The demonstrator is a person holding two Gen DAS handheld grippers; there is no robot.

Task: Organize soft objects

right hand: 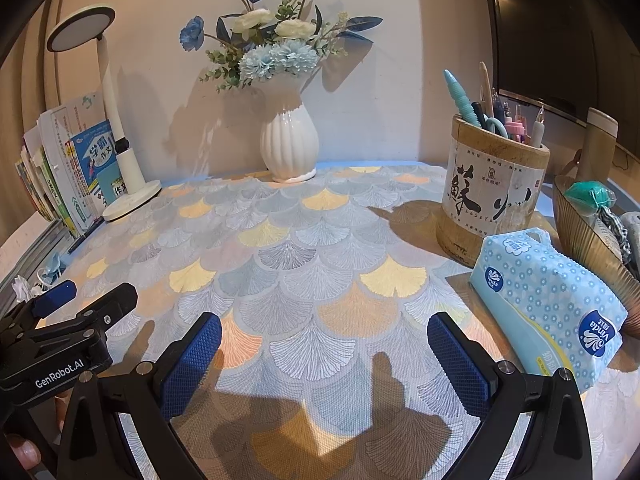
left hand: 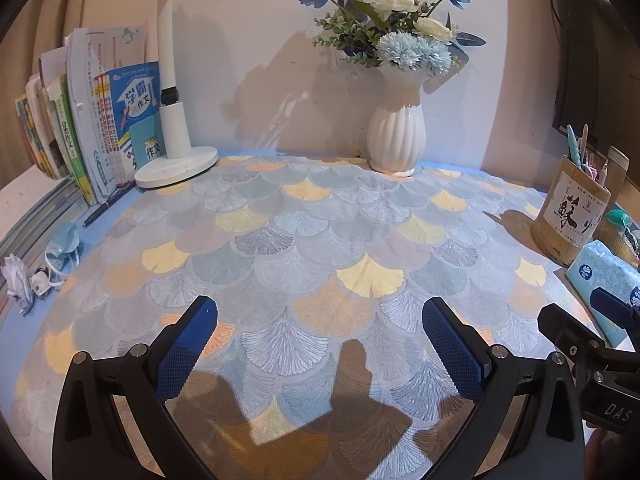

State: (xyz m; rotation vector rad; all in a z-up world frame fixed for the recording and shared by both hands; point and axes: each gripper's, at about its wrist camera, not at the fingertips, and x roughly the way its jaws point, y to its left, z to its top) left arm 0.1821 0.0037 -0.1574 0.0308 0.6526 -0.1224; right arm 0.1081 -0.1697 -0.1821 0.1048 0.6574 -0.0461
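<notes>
On the desk's right edge — tissue pack [right hand: 548,300]: soft blue packet, lying tilted just beside the pen holder [right hand: 494,196], against a ribbed bowl [right hand: 576,224]; we read it as one soft item to sort.
Far left edge — soft clutter: face mask [left hand: 66,240] and crumpled white tissue [left hand: 16,276], loose beside the book stack [left hand: 80,128]; likely the other items to gather.
Right gripper [right hand: 320,360]: jaws wide, nothing between them, poised low over the mat; tissue pack lies just to its right.
Left gripper [left hand: 320,344]: jaws wide, nothing held, over mid-mat; mask and tissue well apart from it to its left.
Why so held: both spread and level, we judge, ready to reach outward, each toward its own side.
Bowl contents: teal bundle and cord-like pieces; we cannot tell what they are.
Surface: fan-patterned mat [left hand: 304,240] over a blue desk top, centre bare, gripper shadows falling on it.
Room: white ribbed vase [left hand: 396,136] of blue and white flowers at the wall, desk lamp [left hand: 176,160] at left, dark screen at upper right.
</notes>
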